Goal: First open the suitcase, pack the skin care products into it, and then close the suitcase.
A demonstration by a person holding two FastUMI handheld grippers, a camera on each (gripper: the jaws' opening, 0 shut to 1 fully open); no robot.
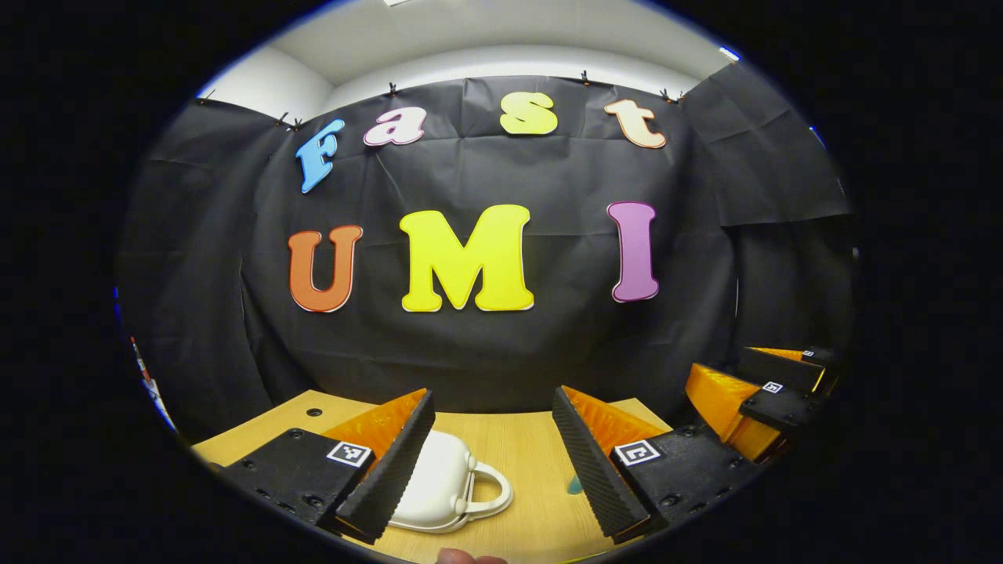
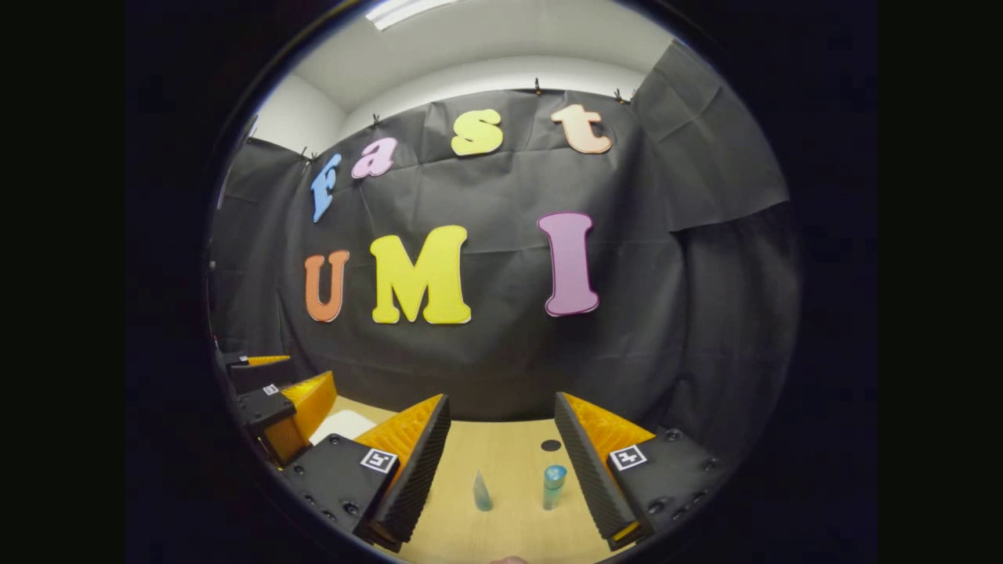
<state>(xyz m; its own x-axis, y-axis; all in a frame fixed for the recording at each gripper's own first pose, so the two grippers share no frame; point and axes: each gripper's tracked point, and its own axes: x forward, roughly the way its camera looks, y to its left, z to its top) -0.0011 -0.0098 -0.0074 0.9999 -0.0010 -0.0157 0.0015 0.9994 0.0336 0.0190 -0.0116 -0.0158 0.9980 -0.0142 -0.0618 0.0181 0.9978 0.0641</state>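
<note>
Though half hidden by finger, suitcase (image 1: 439, 486) closed.

Each claw has two wedge fingers with ridged inner faces, set on black blocks with small screws. A square black-and-white marker sits on each block of the left claw (image 1: 490, 462) and the right claw (image 2: 501, 462).

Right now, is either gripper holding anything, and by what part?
Nothing is held. The left gripper is open above the closed white suitcase. The right gripper is open over the table, with two small bottles standing untouched between its fingers.
</note>
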